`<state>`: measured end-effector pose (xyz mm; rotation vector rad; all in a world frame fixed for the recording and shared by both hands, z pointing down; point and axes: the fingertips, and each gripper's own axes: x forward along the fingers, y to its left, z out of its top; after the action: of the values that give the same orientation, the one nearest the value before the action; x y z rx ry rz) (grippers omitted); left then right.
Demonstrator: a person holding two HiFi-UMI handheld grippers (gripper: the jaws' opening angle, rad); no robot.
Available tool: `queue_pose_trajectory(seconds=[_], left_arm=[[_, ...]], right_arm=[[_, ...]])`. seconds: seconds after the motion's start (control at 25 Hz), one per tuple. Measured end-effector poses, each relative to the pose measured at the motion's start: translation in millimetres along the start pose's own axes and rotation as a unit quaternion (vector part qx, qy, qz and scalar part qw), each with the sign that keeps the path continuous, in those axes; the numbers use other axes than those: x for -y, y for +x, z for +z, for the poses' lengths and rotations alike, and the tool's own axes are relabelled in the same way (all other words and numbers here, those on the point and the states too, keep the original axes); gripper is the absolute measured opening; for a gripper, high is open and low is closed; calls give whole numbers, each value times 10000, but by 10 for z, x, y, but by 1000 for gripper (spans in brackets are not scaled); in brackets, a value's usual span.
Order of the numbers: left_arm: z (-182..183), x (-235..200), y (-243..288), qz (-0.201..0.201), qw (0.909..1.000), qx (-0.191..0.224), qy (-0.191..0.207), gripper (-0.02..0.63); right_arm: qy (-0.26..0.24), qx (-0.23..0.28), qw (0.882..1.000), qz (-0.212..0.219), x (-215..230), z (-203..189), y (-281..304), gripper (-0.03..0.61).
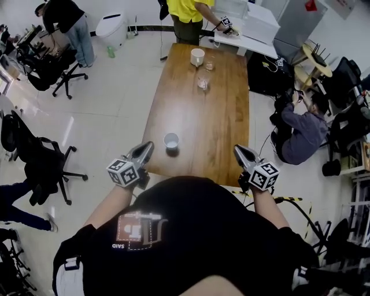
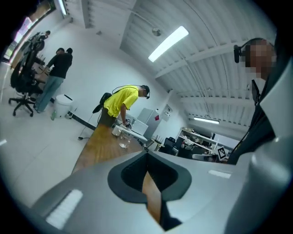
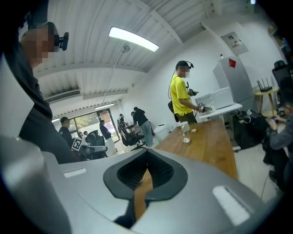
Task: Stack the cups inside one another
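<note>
A small pale cup (image 1: 171,140) stands upright near the front of the long wooden table (image 1: 217,127). At the far end are a white cup (image 1: 197,56) and two clear glass cups (image 1: 203,84) (image 1: 209,65). My left gripper (image 1: 143,152) hovers at the table's front left edge, left of the pale cup, shut and empty. At the front right edge my right gripper (image 1: 241,152) is also shut and empty. In the left gripper view its jaws (image 2: 146,153) meet, with a clear cup (image 2: 123,142) far ahead. The right gripper (image 3: 146,153) view shows closed jaws and the white cup (image 3: 184,127) far off.
A person in a yellow shirt (image 1: 188,14) stands at the table's far end beside a white side table (image 1: 251,29). Another person (image 1: 303,132) crouches to the right of the table. Black office chairs (image 1: 40,165) stand on the floor at left.
</note>
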<state>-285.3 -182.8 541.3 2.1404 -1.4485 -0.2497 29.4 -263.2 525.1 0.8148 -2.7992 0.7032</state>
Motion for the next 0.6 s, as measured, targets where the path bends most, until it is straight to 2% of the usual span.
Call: queue_pose_trajectory(seconds=[0.16,0.28,0.44,0.6], left_arm=[[-71,196,98,-399,9989,-192,142,2],[-8,114,74,-443,9986,-193,237,3],[69,10,-50,-241,9995,-63,217,3],[92,173,127,-522,9981,-110,320,2]], right_arm=[[330,-157,9993,18,-6,-270,10,14],[475,-20,9989,44,29,-285,106,14],[367,-69,9992,119,20,-267,229,12],[239,-21,9996,-130,47,-193,48,12]])
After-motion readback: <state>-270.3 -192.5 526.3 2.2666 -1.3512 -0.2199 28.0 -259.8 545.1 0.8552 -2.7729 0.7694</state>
